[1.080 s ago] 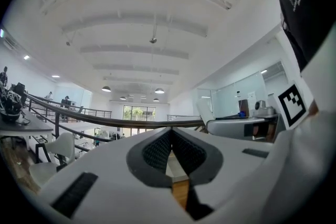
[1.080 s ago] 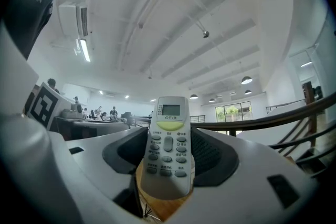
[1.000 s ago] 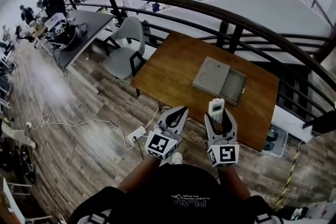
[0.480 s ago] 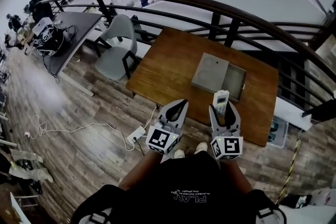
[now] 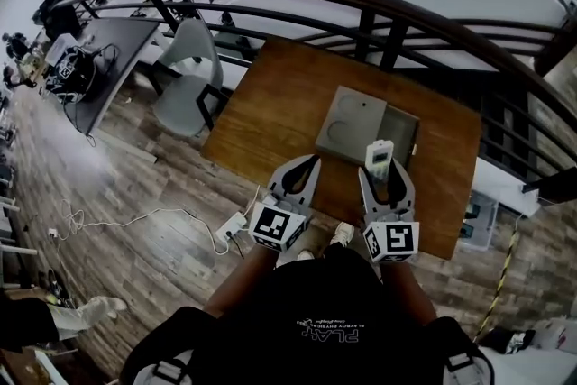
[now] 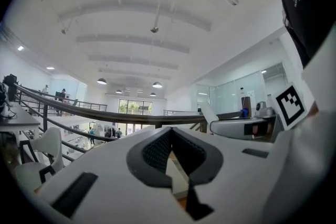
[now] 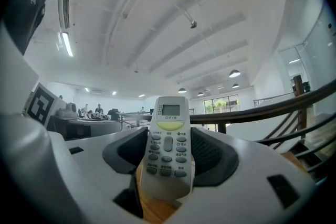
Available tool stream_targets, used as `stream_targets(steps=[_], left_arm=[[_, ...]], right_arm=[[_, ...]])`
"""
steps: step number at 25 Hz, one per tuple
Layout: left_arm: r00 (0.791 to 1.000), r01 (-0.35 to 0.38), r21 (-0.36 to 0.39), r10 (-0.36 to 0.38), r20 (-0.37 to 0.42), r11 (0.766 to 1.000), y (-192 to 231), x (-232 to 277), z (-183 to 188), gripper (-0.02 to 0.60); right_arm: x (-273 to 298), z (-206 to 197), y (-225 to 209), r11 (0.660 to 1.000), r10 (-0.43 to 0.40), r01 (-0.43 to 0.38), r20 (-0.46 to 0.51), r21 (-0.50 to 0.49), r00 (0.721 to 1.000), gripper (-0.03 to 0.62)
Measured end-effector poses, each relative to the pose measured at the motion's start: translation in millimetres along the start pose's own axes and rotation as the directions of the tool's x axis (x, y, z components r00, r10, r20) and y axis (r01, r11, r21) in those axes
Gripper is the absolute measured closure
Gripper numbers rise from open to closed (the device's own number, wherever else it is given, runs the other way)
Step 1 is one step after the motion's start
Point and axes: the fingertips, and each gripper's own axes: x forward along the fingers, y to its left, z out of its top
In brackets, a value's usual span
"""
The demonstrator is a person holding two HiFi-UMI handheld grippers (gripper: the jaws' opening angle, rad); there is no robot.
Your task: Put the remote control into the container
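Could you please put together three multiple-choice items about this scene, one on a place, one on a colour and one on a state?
1. Where is the remote control? A in a drawer; B in the right tongs; C on a shelf.
2. What colour is the table? A white; B green; C brown.
3. How are the left tongs? A shut, empty; B wide open; C shut on a cup.
Answers: B, it stands clamped between the right tongs' jaws. C, its wood is brown. A, their tips meet with nothing between.
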Motion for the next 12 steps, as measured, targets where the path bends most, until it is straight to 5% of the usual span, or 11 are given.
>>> stream_targets(steps=[12], left_arm=[[0.993, -0.079, 0.019, 0.080, -0.083, 0.997, 8.4, 91.1, -21.1, 0.580]], right_arm=[[42.3, -16.4, -94.7, 1.000, 0.005, -0.004, -0.036, 0.023, 0.999, 0.332]])
